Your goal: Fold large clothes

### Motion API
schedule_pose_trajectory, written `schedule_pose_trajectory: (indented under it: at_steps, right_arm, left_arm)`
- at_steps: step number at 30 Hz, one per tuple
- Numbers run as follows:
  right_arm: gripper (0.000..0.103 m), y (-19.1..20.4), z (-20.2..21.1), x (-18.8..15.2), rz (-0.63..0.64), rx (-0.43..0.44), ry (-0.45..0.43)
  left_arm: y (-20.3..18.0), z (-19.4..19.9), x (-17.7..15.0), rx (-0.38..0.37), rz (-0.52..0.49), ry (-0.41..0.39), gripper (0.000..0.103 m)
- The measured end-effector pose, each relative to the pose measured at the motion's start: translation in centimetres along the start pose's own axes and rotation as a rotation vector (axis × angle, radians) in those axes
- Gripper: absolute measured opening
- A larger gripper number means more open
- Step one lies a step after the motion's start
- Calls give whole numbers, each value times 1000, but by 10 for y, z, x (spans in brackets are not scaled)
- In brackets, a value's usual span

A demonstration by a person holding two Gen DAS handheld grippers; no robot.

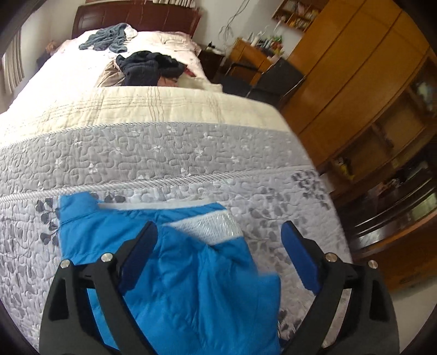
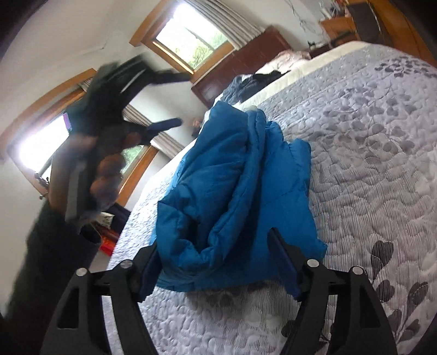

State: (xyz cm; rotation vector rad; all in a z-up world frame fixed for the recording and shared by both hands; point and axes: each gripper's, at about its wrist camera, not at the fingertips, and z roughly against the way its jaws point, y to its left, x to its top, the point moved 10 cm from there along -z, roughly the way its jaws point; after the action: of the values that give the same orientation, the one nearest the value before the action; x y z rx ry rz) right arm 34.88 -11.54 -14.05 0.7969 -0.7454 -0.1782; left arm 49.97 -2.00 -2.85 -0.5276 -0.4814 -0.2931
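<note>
A bright blue padded jacket with a white mesh lining lies bunched on the grey quilted bedspread. My left gripper is open, fingers wide apart, hanging over the jacket with nothing in it. In the right wrist view the jacket is a rumpled heap near the bed's edge. My right gripper is open too, its blue pads on either side of the heap's near end. The left gripper shows blurred at upper left, raised off the bed in a hand.
Farther up the bed lie a dark clothes pile and a grey-blue garment by the headboard. A wooden wardrobe, a chair and a desk stand right of the bed. Windows are on the far wall.
</note>
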Motion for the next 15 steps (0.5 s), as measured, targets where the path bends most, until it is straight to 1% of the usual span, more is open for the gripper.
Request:
schedule_pose_trajectory:
  at_steps: [1,3,5,6,8,9,11,12,13,14,15]
  right_arm:
    - [74,2,2,2,-6,16,7]
    - [77,5,6,9,-31,61,36]
    - [84,3,5,22,-86,95,68]
    - [85,1,1,29,-116,111,94]
    - [87,-1,-8,39,-141,126,138]
    - [88,-3,-17,44,-152,126,181]
    - [88,-8,-29,51,-170,115,228]
    - [87,-7,-34,52,-174,126,254]
    - [70,0,-40,50,-168,177,304]
    - [46,3,-42,49,-152,191,324]
    - [38,4,-43,48,-123,181,328]
  left_arm:
    - [3,12,-6,-25,-6,-17,92]
    - [10,31,-21,-71,-19,-38,92]
    - [17,45,-35,-97,-23,-62,92]
    - [22,49,-42,-109,-21,-68,93]
    - [31,56,-59,-139,-15,-72,93]
    - [35,59,-65,-153,-10,-76,93]
    - [38,63,-77,-199,-6,-75,93]
    - [38,65,-82,-221,-7,-75,93]
    - [37,68,-89,-245,-11,-73,93]
    - [35,69,-95,-266,-16,-68,93]
    - [31,69,-103,-297,-26,-61,93]
